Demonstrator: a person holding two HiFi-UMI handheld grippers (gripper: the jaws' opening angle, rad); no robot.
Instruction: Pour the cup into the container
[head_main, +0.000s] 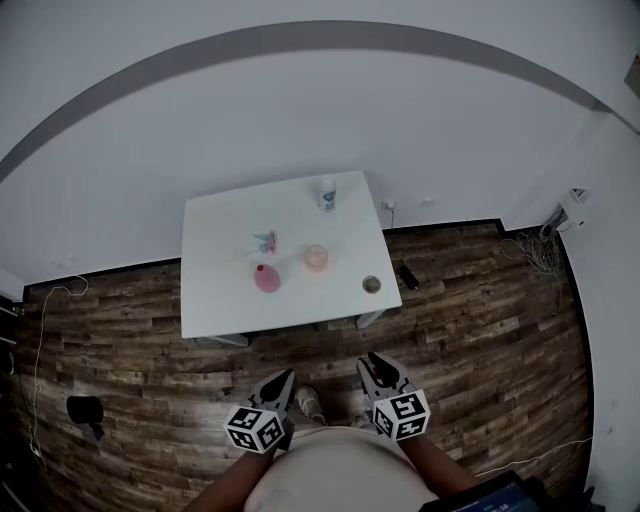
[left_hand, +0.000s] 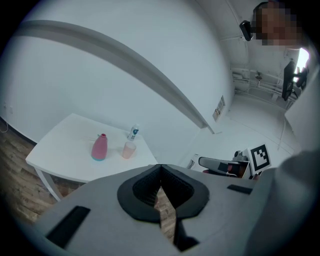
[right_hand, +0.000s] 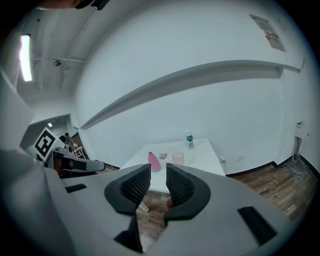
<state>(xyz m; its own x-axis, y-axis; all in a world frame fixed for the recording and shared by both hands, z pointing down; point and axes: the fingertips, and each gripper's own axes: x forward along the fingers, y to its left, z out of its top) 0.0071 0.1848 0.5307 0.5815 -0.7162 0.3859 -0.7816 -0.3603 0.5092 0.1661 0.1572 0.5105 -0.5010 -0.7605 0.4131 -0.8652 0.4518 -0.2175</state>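
- The bench is a white table against a white wall, on a wood-plank floor.
- The cup, pale peach, stands upright near the middle of the bench. Its long axis is vertical and its mouth points straight up. What it holds cannot be made out.
- The container is a pink bottle shape with a narrow neck. It also stands upright with its neck pointing up. In the head view it is near the cup, to the cup's left and a little closer to the person, and the two do not touch.
- A white bottle stands upright by the far edge of the bench, behind the cup.
- A small pink-and-teal thing lies behind the container, and a small round dark thing sits near the bench's front right corner.
- The left gripper is held over the floor, well short of the bench and close to the person's body, aimed toward the bench. Its jaws are together, tips touching, with nothing in them.
- The right gripper is beside it over the floor, also aimed toward the bench. Its jaws are drawn in with only a thin slit between the pads, and nothing is held.
- Neither gripper touches the cup or the container.
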